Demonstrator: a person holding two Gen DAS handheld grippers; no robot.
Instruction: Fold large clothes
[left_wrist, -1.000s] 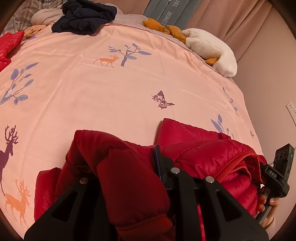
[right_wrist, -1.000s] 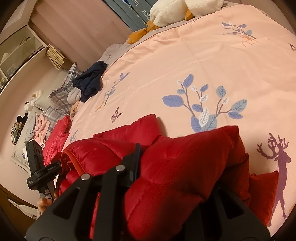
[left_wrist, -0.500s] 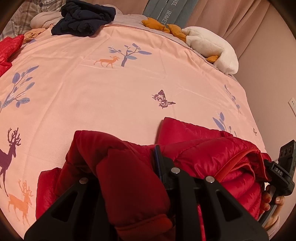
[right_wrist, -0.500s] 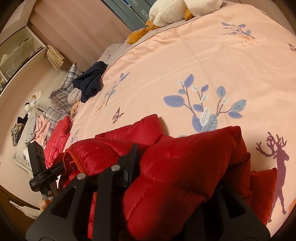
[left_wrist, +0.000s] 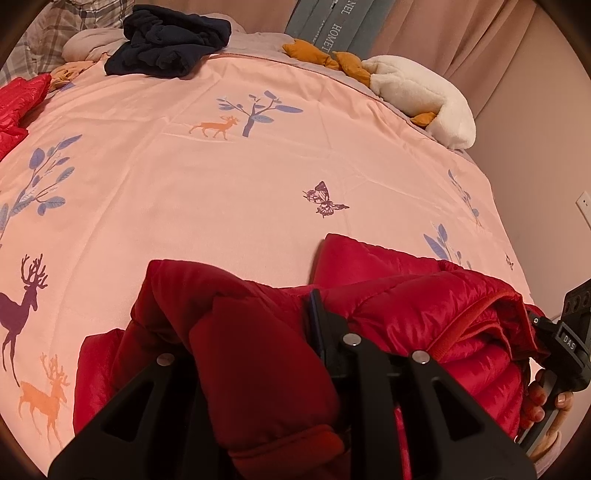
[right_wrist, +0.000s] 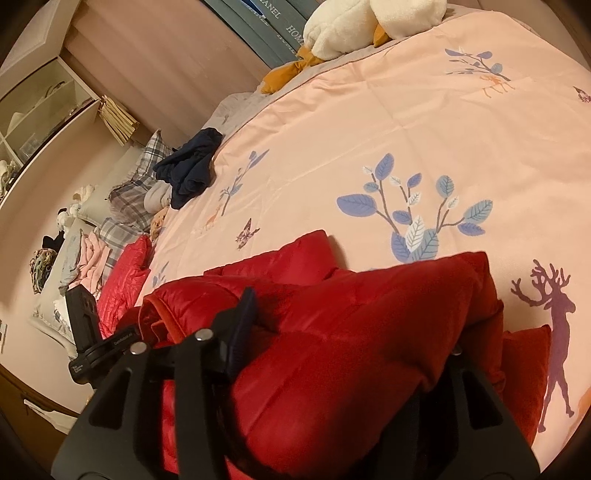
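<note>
The pink deer-print duvet (left_wrist: 229, 192) lay smooth. My left gripper (left_wrist: 255, 332) clamped the puffy red quilted jacket (left_wrist: 406, 314) bunched at its near edge; my right gripper's (right_wrist: 343, 332) jaws were opening around it.

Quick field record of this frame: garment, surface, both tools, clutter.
garment: red quilted puffer jacket, bunched at the near edge of the bed
surface: pink bedspread printed with deer and leaves
left tool: shut on a fold of the jacket
right tool: jaws opening, jacket sleeve between them
clutter: dark navy crumpled garment and white plush toy with orange feet at the far edge
</note>
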